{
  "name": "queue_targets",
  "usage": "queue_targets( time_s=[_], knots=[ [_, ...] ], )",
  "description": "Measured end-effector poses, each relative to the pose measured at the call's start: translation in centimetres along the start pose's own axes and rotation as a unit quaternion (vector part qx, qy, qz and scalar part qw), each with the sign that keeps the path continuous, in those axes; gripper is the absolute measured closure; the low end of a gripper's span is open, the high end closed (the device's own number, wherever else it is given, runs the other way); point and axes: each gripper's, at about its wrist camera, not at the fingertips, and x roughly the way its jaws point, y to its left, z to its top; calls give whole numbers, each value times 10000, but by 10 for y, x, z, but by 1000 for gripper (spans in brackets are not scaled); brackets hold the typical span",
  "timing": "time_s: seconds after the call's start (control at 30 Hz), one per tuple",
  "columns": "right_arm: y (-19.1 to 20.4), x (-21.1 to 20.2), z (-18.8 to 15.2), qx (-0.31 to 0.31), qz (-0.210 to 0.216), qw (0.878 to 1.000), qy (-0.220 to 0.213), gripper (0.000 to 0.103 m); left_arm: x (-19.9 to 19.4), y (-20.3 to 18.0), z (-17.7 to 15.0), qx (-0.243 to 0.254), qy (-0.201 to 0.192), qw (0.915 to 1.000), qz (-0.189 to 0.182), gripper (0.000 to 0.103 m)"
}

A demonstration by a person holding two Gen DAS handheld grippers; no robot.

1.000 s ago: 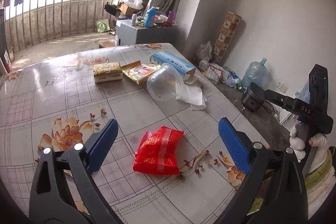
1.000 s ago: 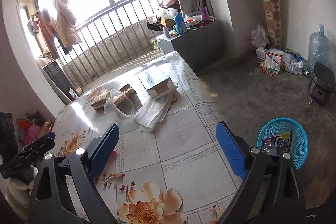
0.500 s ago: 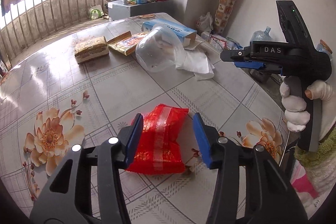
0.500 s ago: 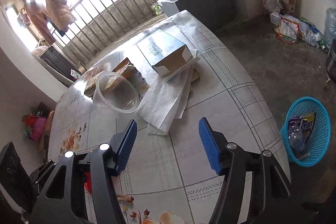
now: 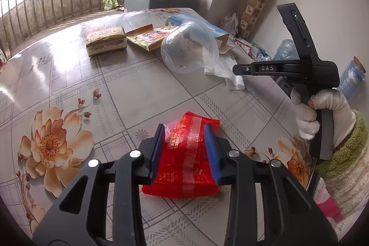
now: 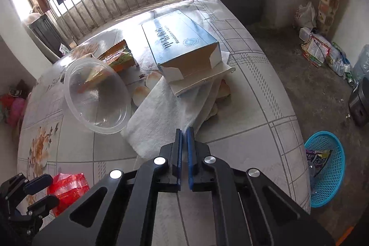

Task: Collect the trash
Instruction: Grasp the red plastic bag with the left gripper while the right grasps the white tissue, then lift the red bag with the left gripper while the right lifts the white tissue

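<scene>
Room: sunlit, railed window behind; floral-tiled bench (image 5: pixel 69 75) carries the litter.
Left tool (image 5: pixel 184 149): pads pinching the sides of a red packet (image 5: pixel 184 167), which lies flat on the near part of the bench.
Right tool (image 6: pixel 184 153): pads pressed nearly together over the edge of a white paper towel (image 6: pixel 166 112); whether they grip the towel I cannot tell.
Bin: blue basket (image 6: pixel 327 167) on the floor off the bench's right edge, some wrappers already in it.
Risk: the packet looks thin and slick; it may buckle or slide out when lifted, being held only by its sides.
Risk: pulling the towel could drag the blue box (image 6: pixel 182 47) that rests on it.
Around: clear bowl (image 6: pixel 96 93) touching the towel, a snack wrapper (image 5: pixel 150 36) and a tan pack (image 5: pixel 106 40) farther back.
In the way: nothing between packet and basket but the right tool itself.
</scene>
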Motion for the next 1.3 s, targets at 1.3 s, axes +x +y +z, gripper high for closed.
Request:
queue_targets(
  time_s=[1.3],
  knots=[
    [36,-6,-18,-1038,-69,9942,275,99,-24,29,-4,-400,-191,9990,-59,70]
  ],
)
